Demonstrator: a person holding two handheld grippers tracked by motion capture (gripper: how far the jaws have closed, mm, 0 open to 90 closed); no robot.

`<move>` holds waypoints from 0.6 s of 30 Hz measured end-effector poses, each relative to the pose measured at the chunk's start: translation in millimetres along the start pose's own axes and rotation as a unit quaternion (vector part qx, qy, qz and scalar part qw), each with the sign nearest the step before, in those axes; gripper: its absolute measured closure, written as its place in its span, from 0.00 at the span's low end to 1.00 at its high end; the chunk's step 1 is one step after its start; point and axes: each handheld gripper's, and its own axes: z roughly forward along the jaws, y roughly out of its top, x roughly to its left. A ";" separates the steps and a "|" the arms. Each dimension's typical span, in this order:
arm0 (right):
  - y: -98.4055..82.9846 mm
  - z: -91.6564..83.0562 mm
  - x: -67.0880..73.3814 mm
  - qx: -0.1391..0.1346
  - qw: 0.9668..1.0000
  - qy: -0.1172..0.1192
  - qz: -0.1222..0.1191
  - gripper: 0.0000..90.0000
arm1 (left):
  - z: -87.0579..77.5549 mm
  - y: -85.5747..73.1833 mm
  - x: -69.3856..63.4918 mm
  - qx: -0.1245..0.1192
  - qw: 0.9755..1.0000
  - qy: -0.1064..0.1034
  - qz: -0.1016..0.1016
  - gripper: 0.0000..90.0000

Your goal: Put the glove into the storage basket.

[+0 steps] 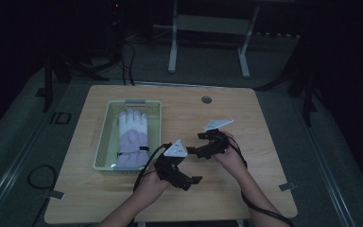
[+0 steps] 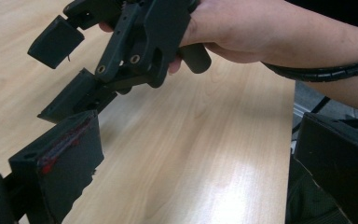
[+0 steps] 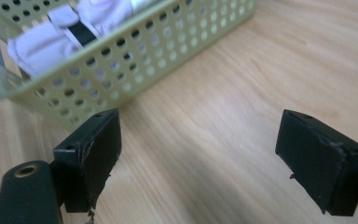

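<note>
Both tools are off the work right now. My left gripper hangs over the bare table near the front edge, jaws spread wide with nothing between them. My right gripper sits just beyond it, pointed toward the basket, jaws also wide apart and empty; in the left gripper view I see it in the hand with its pads apart.

The glove lies flat inside the green basket on the left half of the table, fingers pointing away from me, a dark strap across the cuff. In the right gripper view the basket wall stands between my jaws and the glove.

Risks as I judge them: the two grippers are close together, so swinging either one toward the basket could knock them into each other or snag a cable. Going in low, I would hit the perforated wall and shove the light basket along the table. A grab at soft fabric may pinch only one layer and slip.

Writing: none I can read on the glove, basket or grippers.
</note>
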 end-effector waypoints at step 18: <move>-56.0 -22.0 -15.9 -0.008 0.999 -0.021 -0.023 0.15 | 52.3 -25.7 -18.1 0.008 0.998 -0.057 0.021 0.01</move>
